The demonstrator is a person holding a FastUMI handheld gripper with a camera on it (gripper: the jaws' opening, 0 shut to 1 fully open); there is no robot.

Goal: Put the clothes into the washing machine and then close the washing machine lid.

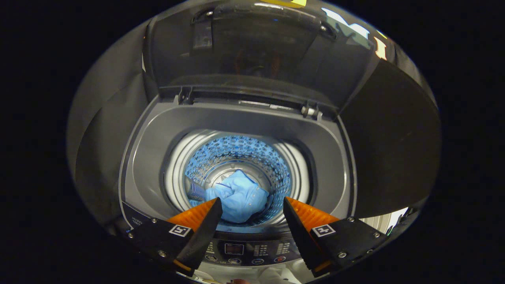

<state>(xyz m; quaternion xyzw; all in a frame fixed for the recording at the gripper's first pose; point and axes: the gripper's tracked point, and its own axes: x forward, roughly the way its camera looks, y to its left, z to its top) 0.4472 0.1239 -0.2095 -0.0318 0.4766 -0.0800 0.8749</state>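
Observation:
A top-loading washing machine stands below me with its dark see-through lid raised upright at the back. Down in the perforated steel drum lies a crumpled light blue shirt, with a dark striped piece beside it. My gripper hovers open above the front rim of the drum opening. Its fingers are spread wide and hold nothing. The shirt lies far below, seen through the gap between the fingers.
The control panel with buttons and a small display runs along the machine's front edge, just under the fingers. Two hinges hold the lid at the back rim. Black cloth walls surround the machine.

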